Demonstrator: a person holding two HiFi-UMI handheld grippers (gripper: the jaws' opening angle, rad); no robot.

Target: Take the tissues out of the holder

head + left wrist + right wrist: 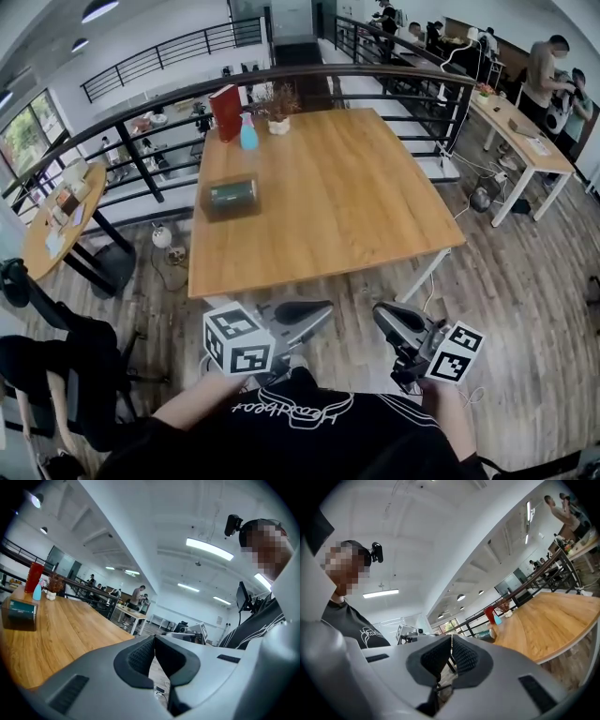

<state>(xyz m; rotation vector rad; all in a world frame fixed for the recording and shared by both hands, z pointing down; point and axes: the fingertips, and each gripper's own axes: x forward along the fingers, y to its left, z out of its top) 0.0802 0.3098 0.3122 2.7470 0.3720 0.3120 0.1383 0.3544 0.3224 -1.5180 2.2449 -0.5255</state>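
The tissue holder [231, 195], a dark box with a teal front, stands on the left part of the wooden table [337, 206]. In the left gripper view the holder [19, 612] is far off at the left edge. Both grippers hang low in front of the person's chest, short of the table's near edge. My left gripper [326, 308] points right and my right gripper [380, 315] points left, tips toward each other. The left jaws [154, 640] are shut with nothing between them. The right jaws [451, 640] are shut and empty too.
At the table's far edge stand a red box [225, 111], a blue bottle [248, 134] and a small potted plant [278, 120]. A black railing [375, 80] runs behind the table. A round table [56, 220] and a chair [56, 375] are at left, and people at desks [525, 131] at right.
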